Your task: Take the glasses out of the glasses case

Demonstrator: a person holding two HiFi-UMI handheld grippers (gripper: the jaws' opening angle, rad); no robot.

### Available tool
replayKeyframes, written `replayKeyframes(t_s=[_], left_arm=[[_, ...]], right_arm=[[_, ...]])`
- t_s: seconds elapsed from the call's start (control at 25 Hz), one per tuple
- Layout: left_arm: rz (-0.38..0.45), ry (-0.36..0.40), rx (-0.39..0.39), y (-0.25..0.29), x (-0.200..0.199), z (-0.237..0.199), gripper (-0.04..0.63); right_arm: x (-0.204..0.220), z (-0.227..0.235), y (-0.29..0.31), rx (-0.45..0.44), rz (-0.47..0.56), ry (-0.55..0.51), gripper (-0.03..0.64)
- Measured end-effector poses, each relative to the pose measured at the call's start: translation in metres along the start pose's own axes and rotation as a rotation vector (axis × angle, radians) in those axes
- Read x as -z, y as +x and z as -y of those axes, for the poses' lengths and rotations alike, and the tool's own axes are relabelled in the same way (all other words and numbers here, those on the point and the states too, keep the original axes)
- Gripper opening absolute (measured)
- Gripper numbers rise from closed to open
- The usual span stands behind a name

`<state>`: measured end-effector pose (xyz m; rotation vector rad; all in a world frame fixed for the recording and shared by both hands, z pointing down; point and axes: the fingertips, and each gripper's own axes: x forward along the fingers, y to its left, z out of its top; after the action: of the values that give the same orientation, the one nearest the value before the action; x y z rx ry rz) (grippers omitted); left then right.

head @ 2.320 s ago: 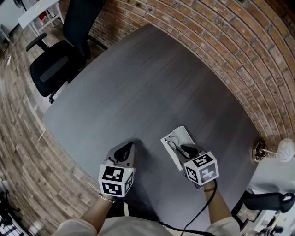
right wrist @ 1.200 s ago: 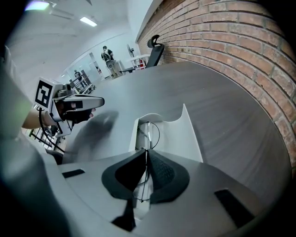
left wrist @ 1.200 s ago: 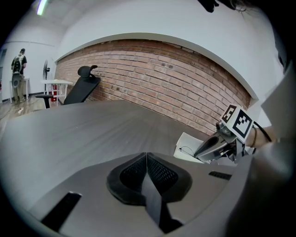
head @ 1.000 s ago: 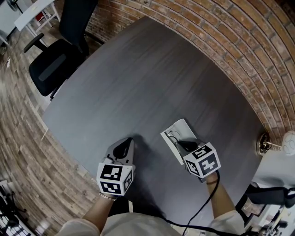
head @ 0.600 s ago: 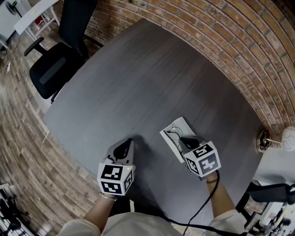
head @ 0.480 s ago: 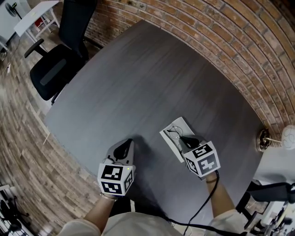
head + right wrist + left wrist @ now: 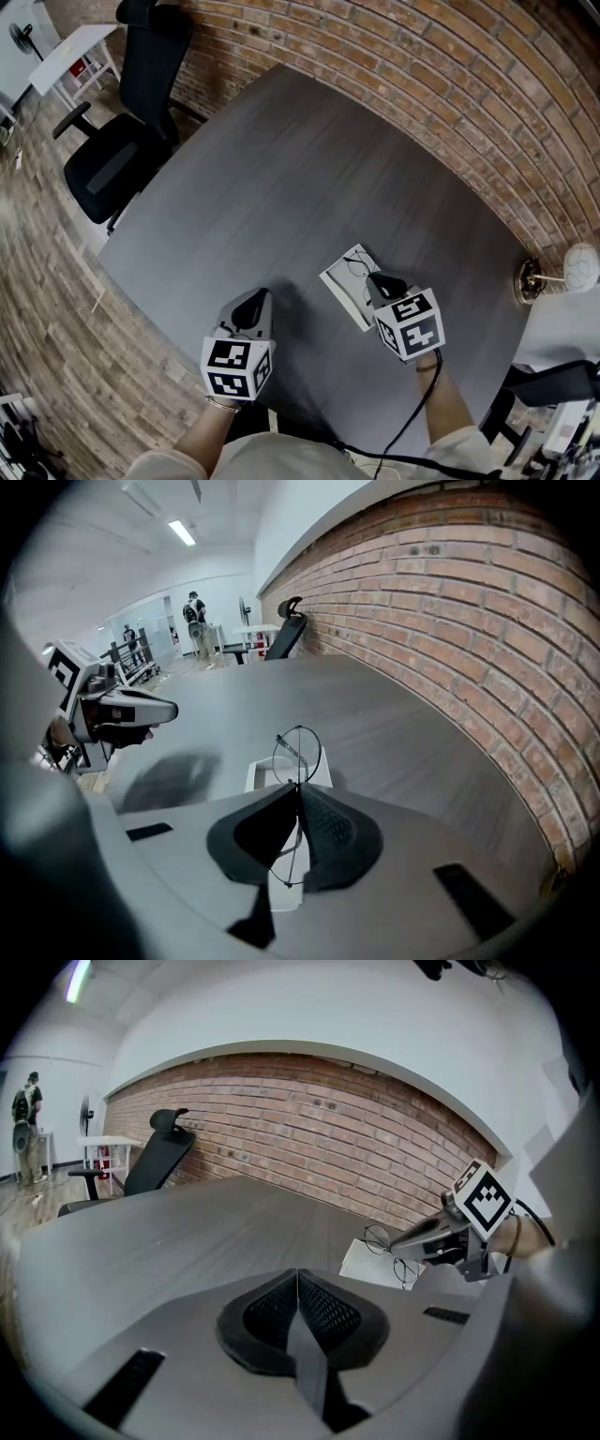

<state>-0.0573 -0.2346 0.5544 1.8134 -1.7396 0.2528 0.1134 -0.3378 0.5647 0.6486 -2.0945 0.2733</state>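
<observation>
A white glasses case (image 7: pixel 339 289) lies flat on the grey table (image 7: pixel 281 169) near its front right. My right gripper (image 7: pixel 378 279) is shut on the thin wire-rimmed glasses (image 7: pixel 354 268) and holds them over the case. In the right gripper view the glasses (image 7: pixel 298 750) stand upright between the closed pads of the right gripper (image 7: pixel 296 789), one round lens above the case (image 7: pixel 265 772). My left gripper (image 7: pixel 253 303) rests to the left of the case, shut and holding nothing. In the left gripper view its pads meet at the left gripper (image 7: pixel 298 1279), with the glasses (image 7: pixel 379 1238) seen to the right.
A black office chair (image 7: pixel 122 141) stands beyond the table's left edge. A brick wall (image 7: pixel 450 84) curves round the far and right sides. A brass stand (image 7: pixel 530 279) sits past the table's right edge. Two people (image 7: pixel 192 621) stand far off in the room.
The right gripper has moved slightly up and away from me with the glasses, which now stand raised over the case. The left gripper has stayed in place.
</observation>
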Motion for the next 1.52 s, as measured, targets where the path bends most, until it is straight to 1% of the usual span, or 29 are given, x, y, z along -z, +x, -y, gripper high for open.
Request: replayKeyframes(t_s=[0.16,0.32,0.6,0.88,1.0,1.32,1.52], left_arm=[[0.017,0.015,0.009,-0.003,-0.008,0.005,0.02],[0.042,0.047,0.03,-0.005,-0.02,0.013,0.02],[0.098,0.101,0.076,-0.011,-0.049,0.033,0.02],[0.152,0.141,0.127,-0.013,-0.08,0.054,0.02],[0.181,0.157,0.161,-0.009,-0.096,0.063,0.02],[0.223,0.213,0.234,-0.015,-0.122,0.095,0.02],[0.228,0.224,0.279,-0.011,-0.13,0.109,0.02]], right_arm=[[-0.01,0.001,-0.013,0.024,0.051,0.034,0.04],[-0.02,0.0,-0.03,0.053,0.105,0.079,0.04],[-0.034,0.004,-0.07,0.135,0.209,0.17,0.04],[-0.041,0.012,-0.118,0.263,0.336,0.277,0.04],[-0.041,0.017,-0.138,0.327,0.389,0.328,0.04],[-0.022,0.02,-0.188,0.472,0.495,0.449,0.04],[-0.011,0.021,-0.214,0.568,0.561,0.503,0.04]])
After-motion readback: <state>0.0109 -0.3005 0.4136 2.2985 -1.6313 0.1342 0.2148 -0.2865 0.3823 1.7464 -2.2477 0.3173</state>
